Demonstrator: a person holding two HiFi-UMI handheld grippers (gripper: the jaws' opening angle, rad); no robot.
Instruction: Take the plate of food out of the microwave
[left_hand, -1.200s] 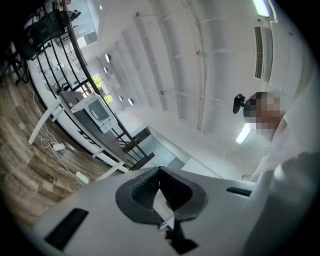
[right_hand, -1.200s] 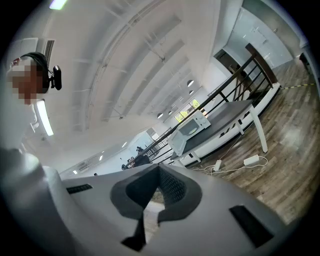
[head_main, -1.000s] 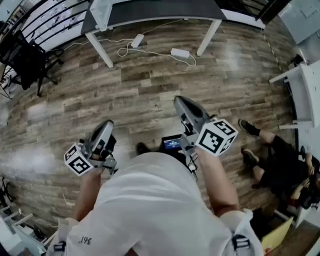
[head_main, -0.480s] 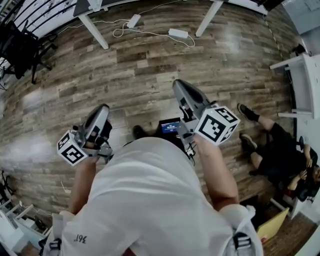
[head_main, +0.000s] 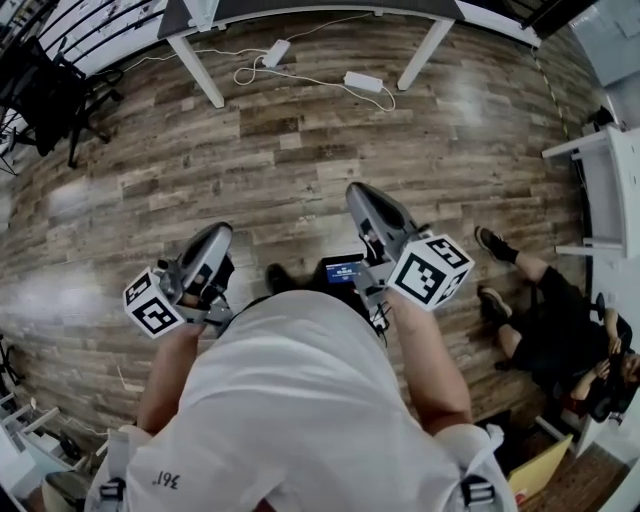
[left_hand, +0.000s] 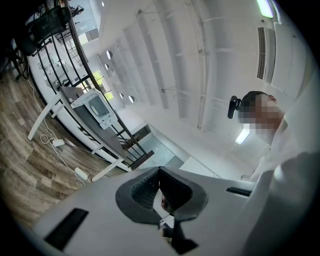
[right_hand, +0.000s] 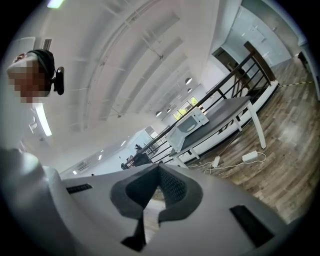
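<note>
Status: left gripper (left_hand: 159, 172) and right gripper (right_hand: 159, 169) closed, empty | microwave (right_hand: 190, 124) at 12 o'clock (well off) | risk: floor cable (head_main: 297, 80) may trip approach

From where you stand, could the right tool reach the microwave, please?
Probably not yet: the microwave sits on the table across a stretch of floor, well beyond the right tool. Nothing visibly blocks the way there.

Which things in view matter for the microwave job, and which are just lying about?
Job:
microwave on the table
left gripper and right gripper, both shut and empty

Lying about:
power adapters
black chair
seated person
</note>
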